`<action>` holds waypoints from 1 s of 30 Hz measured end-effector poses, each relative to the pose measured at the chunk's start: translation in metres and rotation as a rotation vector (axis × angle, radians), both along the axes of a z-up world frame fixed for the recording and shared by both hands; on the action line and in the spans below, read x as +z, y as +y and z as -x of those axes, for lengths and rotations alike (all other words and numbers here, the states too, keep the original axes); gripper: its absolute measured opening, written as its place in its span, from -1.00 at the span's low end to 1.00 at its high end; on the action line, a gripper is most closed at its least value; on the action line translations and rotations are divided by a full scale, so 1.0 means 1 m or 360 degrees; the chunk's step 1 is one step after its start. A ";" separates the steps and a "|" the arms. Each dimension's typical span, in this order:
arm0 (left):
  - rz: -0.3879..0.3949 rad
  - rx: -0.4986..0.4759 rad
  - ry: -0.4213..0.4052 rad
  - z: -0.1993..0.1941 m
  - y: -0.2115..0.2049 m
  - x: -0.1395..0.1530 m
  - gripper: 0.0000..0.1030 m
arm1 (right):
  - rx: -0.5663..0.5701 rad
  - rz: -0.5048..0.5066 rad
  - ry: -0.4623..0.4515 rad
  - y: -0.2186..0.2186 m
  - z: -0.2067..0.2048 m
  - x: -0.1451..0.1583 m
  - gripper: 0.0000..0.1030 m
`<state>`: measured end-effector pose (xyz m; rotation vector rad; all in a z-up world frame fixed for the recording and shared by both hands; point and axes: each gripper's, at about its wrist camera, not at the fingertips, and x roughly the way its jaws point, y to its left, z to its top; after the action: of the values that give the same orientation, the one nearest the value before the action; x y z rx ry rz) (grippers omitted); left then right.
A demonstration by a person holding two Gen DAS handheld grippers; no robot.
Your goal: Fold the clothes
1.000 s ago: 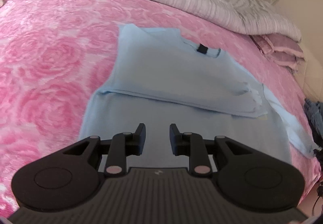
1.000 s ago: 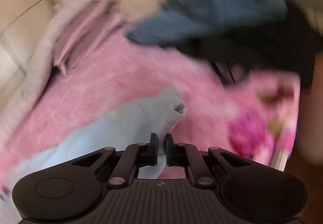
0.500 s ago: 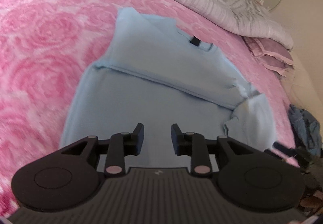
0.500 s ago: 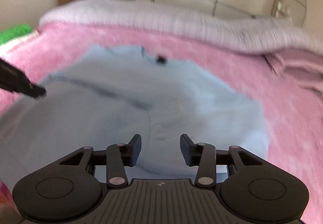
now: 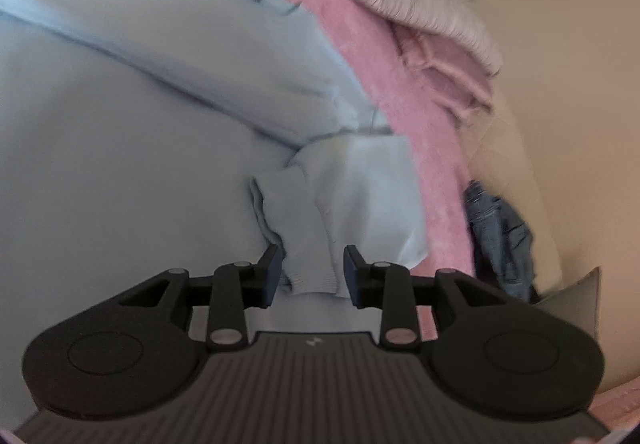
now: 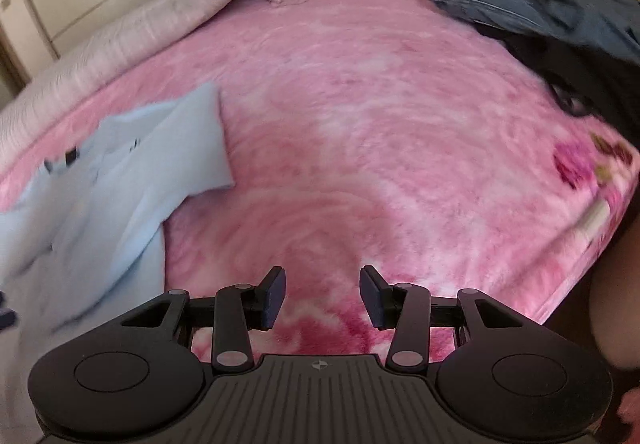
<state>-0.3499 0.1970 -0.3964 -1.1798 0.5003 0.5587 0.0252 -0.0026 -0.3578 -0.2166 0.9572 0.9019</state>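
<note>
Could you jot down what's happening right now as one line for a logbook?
stage: folding light blue sweater | left gripper: open, sleeve cuff between jaws | right gripper: open, empty, over pink blanket

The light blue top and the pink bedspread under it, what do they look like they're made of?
The light blue top looks like a soft matte knit, perhaps cotton jersey or fleece: its cuff is ribbed and the folds are thick. The pink bedspread looks like plush fleece, fuzzy and slightly sheeny, with a printed rose pattern. Blur leaves both uncertain.
</note>
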 end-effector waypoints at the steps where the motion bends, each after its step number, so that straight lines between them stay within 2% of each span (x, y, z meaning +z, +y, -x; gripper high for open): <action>1: 0.0014 0.0004 0.0030 -0.006 0.000 -0.005 -0.45 | -0.0003 -0.0006 0.0005 0.000 -0.002 0.000 -0.12; 5: 0.0096 0.0036 0.0011 -0.022 0.003 -0.023 -0.48 | -0.0013 -0.0034 0.0027 0.003 -0.006 0.003 -0.12; 6: 0.0103 0.0037 0.0003 -0.026 0.004 -0.025 -0.66 | -0.0015 -0.0043 0.0037 0.007 -0.009 0.002 -0.13; 7: 0.0084 0.0018 0.0004 -0.029 0.006 -0.025 -0.90 | -0.0016 -0.0052 0.0047 0.011 -0.012 0.001 -0.13; 10: -0.0051 -0.0071 -0.0032 -0.034 0.016 -0.007 -0.95 | -0.0009 -0.0100 0.0064 0.024 -0.019 0.001 -0.12; 11: -0.0120 -0.0102 -0.0046 -0.034 0.021 0.004 -1.00 | -0.0001 -0.0118 0.0061 0.029 -0.020 0.002 -0.12; 13: -0.0378 -0.0144 -0.0051 -0.027 0.036 0.044 -1.00 | 0.0016 -0.0139 0.0053 0.038 -0.020 0.003 -0.13; 16: -0.0731 -0.0104 -0.0007 0.004 0.057 0.098 -1.00 | 0.0070 -0.0174 0.0026 0.053 -0.018 0.007 -0.13; 18: -0.0938 -0.0005 0.0112 0.032 0.067 0.118 -1.00 | 0.0101 -0.0205 0.0014 0.061 -0.018 0.009 -0.13; 20: -0.1024 0.0093 0.0277 0.058 0.079 0.116 -1.00 | 0.0116 -0.0220 0.0015 0.067 -0.018 0.009 -0.13; 22: -0.0868 0.0162 0.0401 0.080 0.098 0.089 -1.00 | 0.0144 -0.0213 0.0025 0.074 -0.018 0.006 -0.13; 25: -0.0579 0.0246 0.0464 0.101 0.115 0.042 -0.98 | 0.0246 -0.0226 0.0016 0.086 -0.010 0.005 -0.13; 28: -0.0425 0.0283 0.0368 0.109 0.114 0.019 -0.95 | 0.0420 -0.0243 -0.0042 0.101 0.005 0.007 -0.13; 30: -0.0352 0.0302 0.0285 0.110 0.112 0.011 -0.70 | 0.0528 -0.0230 -0.0110 0.114 0.015 0.007 -0.13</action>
<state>-0.4599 0.3089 -0.3854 -0.9758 0.4679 0.8663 0.0100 0.1111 -0.3506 -0.2864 0.7996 1.2556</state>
